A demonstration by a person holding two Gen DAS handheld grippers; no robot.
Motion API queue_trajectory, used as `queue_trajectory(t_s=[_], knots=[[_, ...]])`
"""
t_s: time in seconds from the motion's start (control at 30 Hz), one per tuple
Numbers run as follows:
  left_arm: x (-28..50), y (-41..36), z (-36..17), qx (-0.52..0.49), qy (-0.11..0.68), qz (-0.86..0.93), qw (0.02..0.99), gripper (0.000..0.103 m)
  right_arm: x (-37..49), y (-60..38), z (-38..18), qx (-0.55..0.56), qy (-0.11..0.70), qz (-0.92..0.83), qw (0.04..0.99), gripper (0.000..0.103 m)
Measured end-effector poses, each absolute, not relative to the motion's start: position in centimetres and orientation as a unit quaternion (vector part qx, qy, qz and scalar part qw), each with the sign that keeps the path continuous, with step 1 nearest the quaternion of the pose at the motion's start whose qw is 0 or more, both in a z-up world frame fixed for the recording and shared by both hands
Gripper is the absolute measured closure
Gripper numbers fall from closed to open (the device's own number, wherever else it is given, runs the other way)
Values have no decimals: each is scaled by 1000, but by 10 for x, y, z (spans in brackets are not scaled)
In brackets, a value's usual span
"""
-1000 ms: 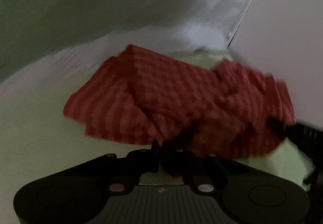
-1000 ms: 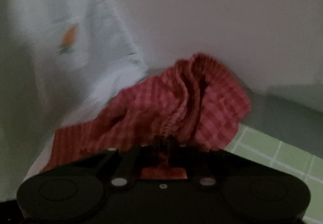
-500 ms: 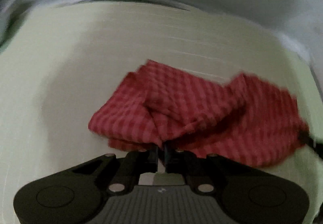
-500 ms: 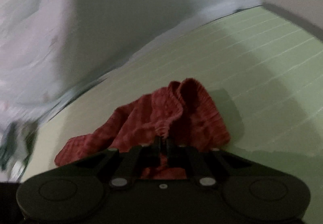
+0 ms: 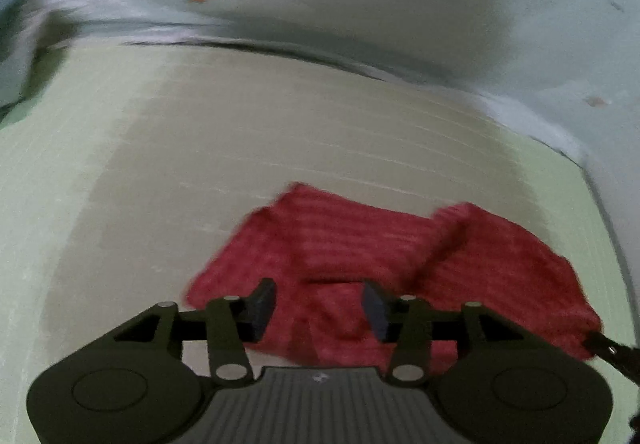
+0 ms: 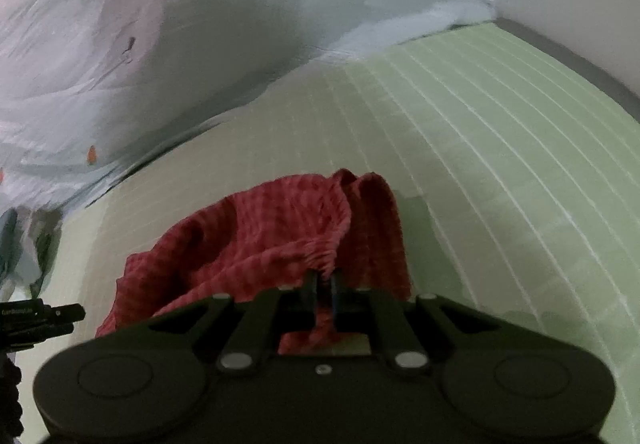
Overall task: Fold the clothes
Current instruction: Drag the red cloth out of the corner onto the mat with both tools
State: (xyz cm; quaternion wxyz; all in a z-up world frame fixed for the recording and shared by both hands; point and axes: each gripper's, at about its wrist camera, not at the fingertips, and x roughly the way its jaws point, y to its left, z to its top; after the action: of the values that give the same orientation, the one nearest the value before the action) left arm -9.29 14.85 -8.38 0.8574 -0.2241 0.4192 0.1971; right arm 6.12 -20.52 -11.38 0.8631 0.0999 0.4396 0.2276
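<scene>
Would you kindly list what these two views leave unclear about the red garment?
- Left wrist: garment blurred; type and weave unreadable.
- Left wrist: near edge hidden behind the left gripper.
- Right wrist: pinched edge hidden between the right gripper jaws.
- Right wrist: far side hidden by its own hump.

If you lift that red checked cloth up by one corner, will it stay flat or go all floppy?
Probably floppy: the red checked cloth already bunches into soft folds where the right gripper pinches it. It likely drapes and hangs, since it lies rumpled on the green mat below the open left gripper. It looks thin, so probably light.
</scene>
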Motion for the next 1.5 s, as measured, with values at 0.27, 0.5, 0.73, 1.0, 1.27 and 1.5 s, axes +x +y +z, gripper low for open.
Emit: queue_trajectory(t_s=[0.27, 0.5, 0.73, 1.0, 1.27, 1.5], knots=[[-43, 86, -90, -169, 435, 3, 884, 29, 78, -202, -118, 163, 446, 211, 854, 96], [-3, 57, -115, -171, 453, -11, 875, 27, 118, -193, -133, 176, 468, 238, 833, 96], [35, 69, -144, -225, 480, 21, 847, 47, 166, -186, -159, 202, 500, 263, 800, 96], [48, 81, -162, -260, 515, 52, 815, 93, 173, -191, -168, 226, 504, 259, 792, 88], [40, 89, -164, -284, 518, 60, 804, 96, 137, -224, -155, 205, 495, 172, 826, 53], [23, 93, -157, -300, 506, 55, 807, 95, 119, -222, -167, 210, 535, 172, 800, 50]])
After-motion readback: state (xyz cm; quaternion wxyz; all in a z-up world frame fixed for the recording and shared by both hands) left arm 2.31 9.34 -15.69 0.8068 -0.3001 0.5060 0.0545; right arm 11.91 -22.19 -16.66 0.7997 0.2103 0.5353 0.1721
